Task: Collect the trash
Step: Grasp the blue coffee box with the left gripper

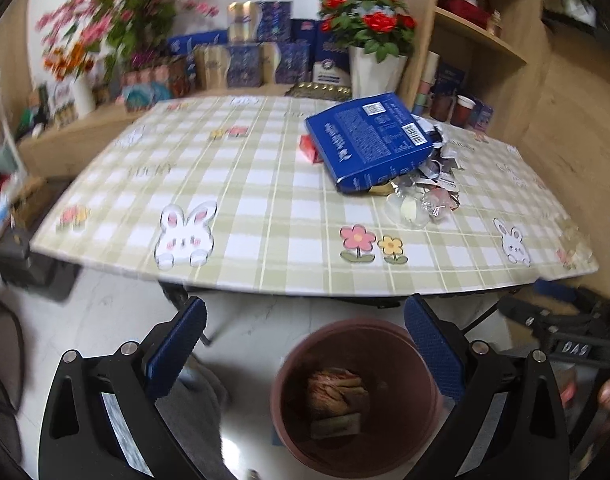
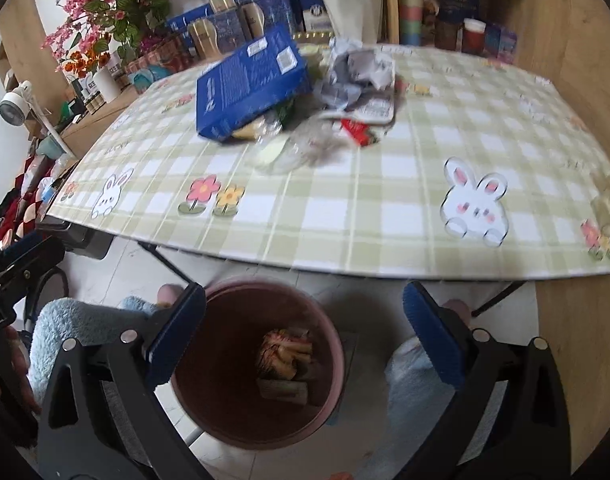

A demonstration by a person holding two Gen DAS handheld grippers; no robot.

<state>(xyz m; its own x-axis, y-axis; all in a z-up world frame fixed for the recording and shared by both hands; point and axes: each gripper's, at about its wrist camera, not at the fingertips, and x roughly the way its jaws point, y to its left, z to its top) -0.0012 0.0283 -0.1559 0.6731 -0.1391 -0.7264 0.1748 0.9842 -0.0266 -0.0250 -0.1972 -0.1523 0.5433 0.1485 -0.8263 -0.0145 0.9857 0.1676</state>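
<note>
We see the blue box [image 1: 371, 142] hiding part of the blurred trash pile [image 1: 429, 184] at one o'clock on the table [image 1: 265, 272]. Both our left gripper [image 1: 305, 344] and right gripper [image 2: 304, 328] gape empty over the brown bin [image 2: 257, 364] below the table's near edge, wrappers [image 2: 285, 356] inside.

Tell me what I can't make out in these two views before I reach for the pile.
- Under the blue box: both views, it covers part of the trash pile.
- Red packet: left wrist view, half hidden behind the box.
- Pile items: right wrist view, motion blur smears them.
- Bin bottom: dark, only some wrappers show.
- Both hand-held grippers, left and right, are open and empty.
</note>
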